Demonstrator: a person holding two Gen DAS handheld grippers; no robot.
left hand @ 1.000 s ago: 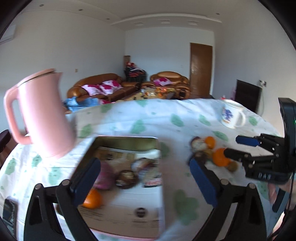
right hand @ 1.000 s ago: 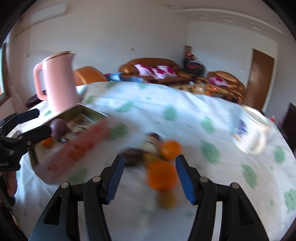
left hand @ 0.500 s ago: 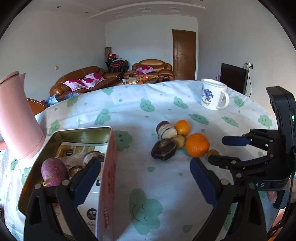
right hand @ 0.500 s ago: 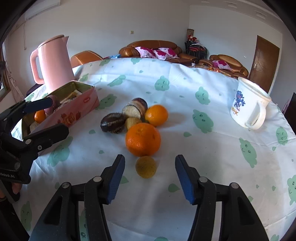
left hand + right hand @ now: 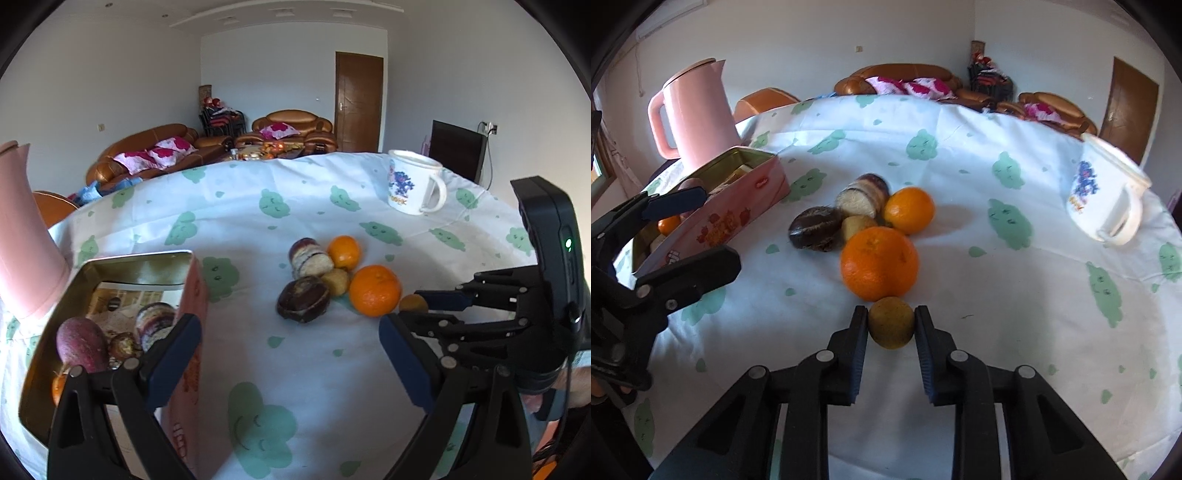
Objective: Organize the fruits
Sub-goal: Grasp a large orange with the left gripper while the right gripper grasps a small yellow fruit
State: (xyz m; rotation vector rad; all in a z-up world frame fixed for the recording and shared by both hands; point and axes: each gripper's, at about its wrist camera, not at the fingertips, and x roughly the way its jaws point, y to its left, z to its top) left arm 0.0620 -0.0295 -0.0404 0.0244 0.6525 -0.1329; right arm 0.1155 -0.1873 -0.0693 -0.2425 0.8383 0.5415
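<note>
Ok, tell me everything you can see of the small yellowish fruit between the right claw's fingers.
The small yellowish fruit is round, dull yellow-brown with a matte, faintly mottled skin, much smaller than the oranges. It sits on the white tablecloth at the near edge of the fruit cluster, right against the big orange behind it. The right claw is shut on it, one blue pad pressed to each side. From the left wrist view only a sliver shows behind the orange.

White walls (image 5: 280, 66) and a white stepped ceiling (image 5: 280, 11). Brown leather sofas (image 5: 147, 147) with pink floral cushions (image 5: 155, 155) stand along the far wall. Brown wooden door (image 5: 358, 101) closed. Dark screen (image 5: 456, 151) at right. Daylight bright.
</note>
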